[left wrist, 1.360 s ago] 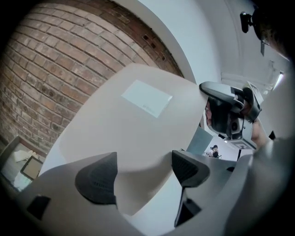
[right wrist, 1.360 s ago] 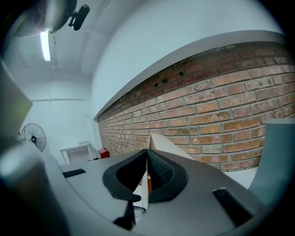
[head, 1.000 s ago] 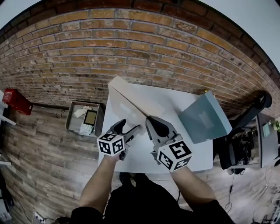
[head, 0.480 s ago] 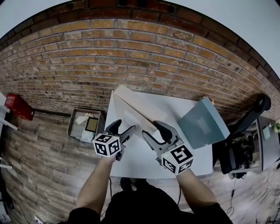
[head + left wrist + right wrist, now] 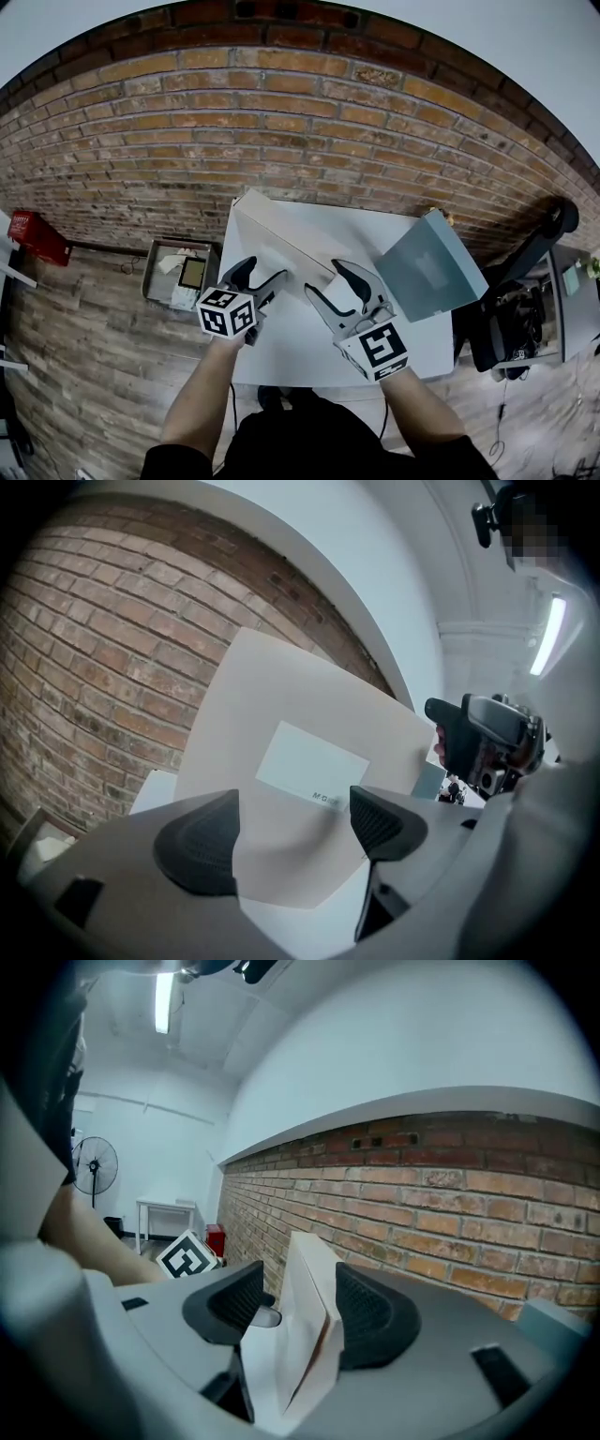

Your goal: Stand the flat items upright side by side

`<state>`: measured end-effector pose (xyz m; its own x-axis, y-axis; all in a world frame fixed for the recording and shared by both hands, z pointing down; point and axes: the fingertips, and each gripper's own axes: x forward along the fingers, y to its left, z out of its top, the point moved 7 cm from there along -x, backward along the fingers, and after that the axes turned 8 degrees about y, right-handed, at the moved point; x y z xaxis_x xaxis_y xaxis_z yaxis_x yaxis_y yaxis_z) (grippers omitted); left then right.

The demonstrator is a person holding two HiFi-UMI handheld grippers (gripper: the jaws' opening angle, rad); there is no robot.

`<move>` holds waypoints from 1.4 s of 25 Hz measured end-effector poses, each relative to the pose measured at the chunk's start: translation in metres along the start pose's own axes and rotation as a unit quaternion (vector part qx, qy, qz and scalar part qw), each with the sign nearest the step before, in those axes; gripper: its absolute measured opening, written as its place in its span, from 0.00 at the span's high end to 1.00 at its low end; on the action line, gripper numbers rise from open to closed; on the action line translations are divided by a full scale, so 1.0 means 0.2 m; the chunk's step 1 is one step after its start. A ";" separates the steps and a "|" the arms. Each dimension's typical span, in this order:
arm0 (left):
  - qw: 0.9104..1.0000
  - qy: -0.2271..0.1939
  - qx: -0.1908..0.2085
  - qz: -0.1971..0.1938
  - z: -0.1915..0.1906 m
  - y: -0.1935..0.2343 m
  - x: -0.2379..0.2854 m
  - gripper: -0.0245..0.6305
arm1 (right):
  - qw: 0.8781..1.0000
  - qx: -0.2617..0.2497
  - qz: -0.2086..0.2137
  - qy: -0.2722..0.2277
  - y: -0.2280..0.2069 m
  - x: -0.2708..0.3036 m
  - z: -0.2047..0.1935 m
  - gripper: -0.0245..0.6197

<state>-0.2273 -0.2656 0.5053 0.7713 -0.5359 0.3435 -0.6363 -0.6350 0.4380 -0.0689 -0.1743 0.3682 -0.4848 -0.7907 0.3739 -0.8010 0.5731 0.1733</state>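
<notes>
One flat beige box (image 5: pixel 281 246) is listed upright on the counter (image 5: pixel 375 230), left of the grey-blue box (image 5: pixel 427 267). Nothing is gripped by the left hand-held gripper (image 5: pixel 264 270), whose jaws are spread wide. The right hand-held gripper (image 5: pixel 300 1288) is opening, with the beige box's edge between its jaws. The beige box's foot is masked by the jaws, and its label print cannot be read.

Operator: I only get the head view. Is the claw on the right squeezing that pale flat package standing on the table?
Observer: Not squeezing. In the right gripper view the package stands edge-on between the jaws of the right gripper, and those jaws are opening.
Operator: And the other claw?
Observer: The left gripper view shows the left gripper with its jaws wide apart, facing the package's broad side and gripping nothing.
</notes>
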 end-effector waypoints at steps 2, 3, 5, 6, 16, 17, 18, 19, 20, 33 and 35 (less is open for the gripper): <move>1.000 -0.001 0.001 0.000 0.01 0.00 0.00 0.38 | 1.000 0.014 0.000 -0.011 -0.06 -0.01 -0.01 0.50; 1.000 -0.001 0.001 0.000 0.01 0.00 0.00 0.38 | 1.000 0.026 0.002 -0.015 -0.09 0.00 -0.02 0.44; 1.000 -0.001 0.003 -0.001 0.02 0.00 0.01 0.38 | 0.998 0.057 0.002 -0.015 -0.16 0.01 -0.06 0.32; 1.000 0.000 0.004 -0.002 0.02 0.00 0.01 0.38 | 0.997 0.072 0.002 -0.012 -0.19 0.03 -0.08 0.29; 1.000 0.010 0.014 -0.022 0.02 -0.05 0.06 0.38 | 0.993 0.119 0.002 0.024 -0.21 0.16 -0.23 0.46; 0.999 0.012 0.017 -0.026 0.02 -0.07 0.06 0.38 | 0.993 0.117 -0.007 0.025 -0.19 0.14 -0.23 0.47; 0.999 0.014 0.020 -0.031 0.01 -0.09 0.07 0.39 | 0.993 0.117 -0.019 0.026 -0.18 0.11 -0.24 0.47; 0.999 0.015 0.023 -0.037 0.01 -0.11 0.08 0.39 | 0.992 0.120 -0.030 0.026 -0.18 0.08 -0.25 0.47; 0.999 0.017 0.025 -0.043 0.00 -0.13 0.08 0.39 | 0.991 0.123 -0.042 0.026 -0.18 0.05 -0.26 0.47; 0.992 0.047 0.069 -0.097 -0.08 -0.62 0.36 0.40 | 0.980 0.149 -0.134 0.019 -0.33 -0.40 -0.47 0.47; 0.992 0.048 0.066 -0.097 -0.09 -0.69 0.41 0.40 | 0.980 0.143 -0.138 0.021 -0.38 -0.46 -0.50 0.47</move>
<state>-0.0757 -0.2126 0.4886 0.8735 -0.3444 0.3442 -0.4672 -0.7917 0.3936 0.0714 -0.1228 0.4116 -0.2259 -0.8940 0.3871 -0.9682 0.2500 0.0125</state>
